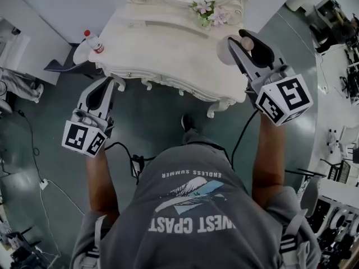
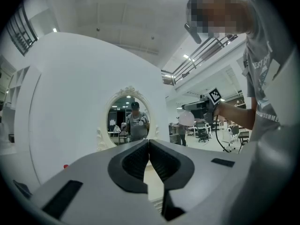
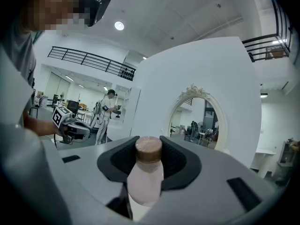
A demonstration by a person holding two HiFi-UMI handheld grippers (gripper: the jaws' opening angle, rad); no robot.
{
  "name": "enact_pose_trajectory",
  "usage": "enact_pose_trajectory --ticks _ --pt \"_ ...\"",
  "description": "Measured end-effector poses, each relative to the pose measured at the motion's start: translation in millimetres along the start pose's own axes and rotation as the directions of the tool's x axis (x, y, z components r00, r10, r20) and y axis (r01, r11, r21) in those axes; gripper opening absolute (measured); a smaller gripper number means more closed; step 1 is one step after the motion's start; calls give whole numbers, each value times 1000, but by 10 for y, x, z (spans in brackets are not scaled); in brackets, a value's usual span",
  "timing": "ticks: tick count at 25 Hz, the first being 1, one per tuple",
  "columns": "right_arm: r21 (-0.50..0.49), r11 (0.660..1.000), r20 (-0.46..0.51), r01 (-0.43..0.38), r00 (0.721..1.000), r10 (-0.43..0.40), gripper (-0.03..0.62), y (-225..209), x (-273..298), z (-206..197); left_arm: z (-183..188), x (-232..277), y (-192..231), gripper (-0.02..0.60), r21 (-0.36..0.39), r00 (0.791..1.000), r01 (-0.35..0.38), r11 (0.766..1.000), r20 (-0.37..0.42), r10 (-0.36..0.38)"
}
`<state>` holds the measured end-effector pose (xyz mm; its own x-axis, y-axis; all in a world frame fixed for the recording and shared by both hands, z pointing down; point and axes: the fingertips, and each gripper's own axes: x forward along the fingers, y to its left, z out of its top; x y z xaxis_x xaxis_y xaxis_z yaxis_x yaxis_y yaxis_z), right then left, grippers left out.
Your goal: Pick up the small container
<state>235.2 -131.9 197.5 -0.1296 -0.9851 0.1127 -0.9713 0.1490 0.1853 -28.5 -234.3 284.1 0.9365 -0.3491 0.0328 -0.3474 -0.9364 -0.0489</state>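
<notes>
The small container [image 3: 146,175], a pale pink bottle with a brown cap, stands upright between the pads of my right gripper [image 3: 149,157], which is shut on it. In the head view the right gripper [image 1: 242,42] holds the container [image 1: 226,50] raised above the right end of the white dressing table [image 1: 168,55]. My left gripper [image 1: 104,91] hangs over the floor in front of the table's left corner. Its jaws meet at the tips in the left gripper view [image 2: 149,146], with nothing between them.
A water bottle with a red cap [image 1: 93,42] stands on the table's left end. Pink flowers [image 1: 210,10] and an ornate oval mirror [image 3: 199,118] stand at the back of the table. Cables [image 1: 126,150] trail on the floor near my feet.
</notes>
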Motion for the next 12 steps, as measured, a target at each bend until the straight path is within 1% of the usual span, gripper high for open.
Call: enact_pose_trajectory --ticks 4,9,12 --pt "-8 1000 -2 16 1000 -16 153 4 -82 30 -4 -23 19 15 -1 1000 -1 1000 0 1" --pt "-6 1000 -6 18 1000 -18 152 18 -123 36 -47 -78 62 15 -6 1000 -17 1000 -4 17" --pt "-13 999 1 45 999 -45 152 -14 -150 67 -33 -48 140 17 8 1000 -9 1000 9 9"
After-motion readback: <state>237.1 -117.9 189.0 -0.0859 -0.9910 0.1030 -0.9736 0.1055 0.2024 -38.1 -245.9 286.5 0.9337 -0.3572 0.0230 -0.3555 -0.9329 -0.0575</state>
